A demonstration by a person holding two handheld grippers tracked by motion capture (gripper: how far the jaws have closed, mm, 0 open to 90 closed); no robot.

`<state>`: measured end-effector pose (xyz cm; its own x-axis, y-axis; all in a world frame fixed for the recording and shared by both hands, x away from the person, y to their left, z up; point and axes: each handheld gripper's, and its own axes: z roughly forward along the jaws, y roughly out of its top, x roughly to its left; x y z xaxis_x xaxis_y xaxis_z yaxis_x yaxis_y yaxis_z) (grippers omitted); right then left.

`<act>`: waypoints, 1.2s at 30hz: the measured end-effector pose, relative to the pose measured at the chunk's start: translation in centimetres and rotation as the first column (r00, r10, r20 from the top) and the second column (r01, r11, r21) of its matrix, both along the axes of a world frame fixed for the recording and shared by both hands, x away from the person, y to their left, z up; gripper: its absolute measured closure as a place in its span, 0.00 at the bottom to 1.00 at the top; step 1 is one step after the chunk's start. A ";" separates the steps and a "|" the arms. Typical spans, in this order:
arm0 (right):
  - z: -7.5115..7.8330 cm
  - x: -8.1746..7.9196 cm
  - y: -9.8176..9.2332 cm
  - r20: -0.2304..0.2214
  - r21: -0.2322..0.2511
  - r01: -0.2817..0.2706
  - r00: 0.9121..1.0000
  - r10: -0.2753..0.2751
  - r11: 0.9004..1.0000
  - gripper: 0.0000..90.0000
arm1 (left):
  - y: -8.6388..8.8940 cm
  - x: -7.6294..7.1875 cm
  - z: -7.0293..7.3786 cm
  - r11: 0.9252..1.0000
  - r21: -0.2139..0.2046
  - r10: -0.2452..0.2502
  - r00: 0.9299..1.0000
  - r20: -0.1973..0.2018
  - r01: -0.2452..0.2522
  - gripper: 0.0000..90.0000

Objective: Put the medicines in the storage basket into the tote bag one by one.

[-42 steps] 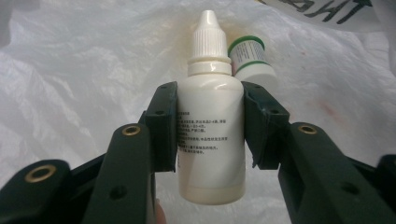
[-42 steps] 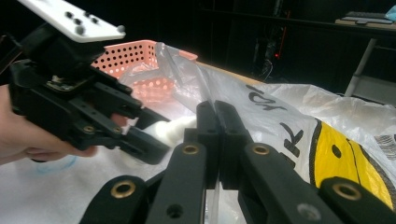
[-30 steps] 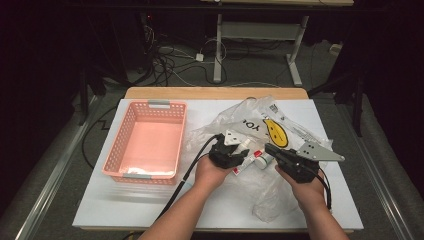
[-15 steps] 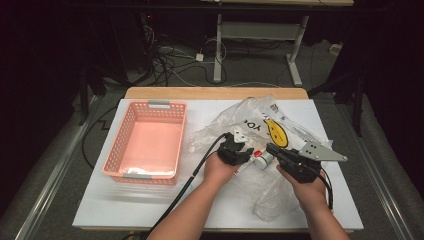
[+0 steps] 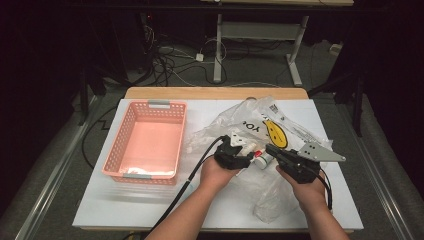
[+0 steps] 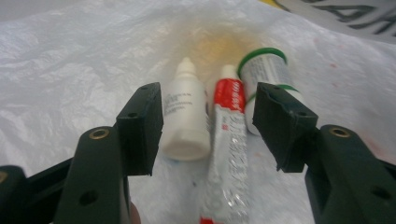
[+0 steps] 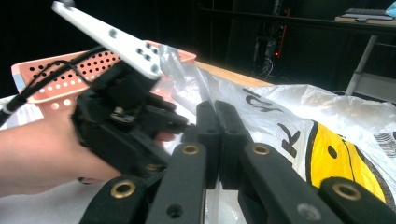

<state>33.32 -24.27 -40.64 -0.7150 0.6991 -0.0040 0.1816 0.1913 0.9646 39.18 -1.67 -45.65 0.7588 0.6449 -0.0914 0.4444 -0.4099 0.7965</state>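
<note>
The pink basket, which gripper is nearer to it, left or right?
Left. The left gripper sits just right of the pink basket, its open jaws around a small white bottle. The right gripper is farther right, shut on the plastic bag.

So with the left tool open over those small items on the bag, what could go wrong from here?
The left tool, whose jaws have just been opening, brackets both the white dropper bottle and the red-and-silver tube, so closing may catch both or squeeze the tube. The green-rimmed bottle lies against the right jaw and may get knocked away. The right tool pinches the plastic bag; tugging could shift everything.
</note>
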 end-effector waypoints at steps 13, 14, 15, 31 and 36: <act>0.0 -0.1 -0.1 0.000 -0.004 0.005 1.000 -0.005 1.000 1.00 | 4.1 -4.8 0.2 0.998 -0.046 -0.038 0.999 -0.003 0.038 0.35; 0.0 -0.1 -0.1 0.000 -0.004 0.005 1.000 -0.005 1.000 1.00 | 4.5 -5.1 0.2 0.998 -0.048 -0.039 0.999 -0.011 0.038 0.34; 0.0 -0.1 -0.1 0.003 -0.006 0.004 1.000 -0.004 1.000 1.00 | 4.9 -5.4 0.2 0.998 -0.049 -0.040 0.999 -0.016 0.039 0.34; -0.1 -0.2 0.0 -0.003 -0.015 0.006 1.000 -0.006 1.000 1.00 | 6.5 -6.9 -2.2 0.996 0.069 -0.047 0.993 -0.104 0.054 0.00; 0.0 -0.1 -0.2 -0.002 -0.010 0.010 1.000 -0.010 1.000 1.00 | 5.7 -6.3 -3.1 0.987 0.158 -0.017 0.989 -0.150 0.041 0.00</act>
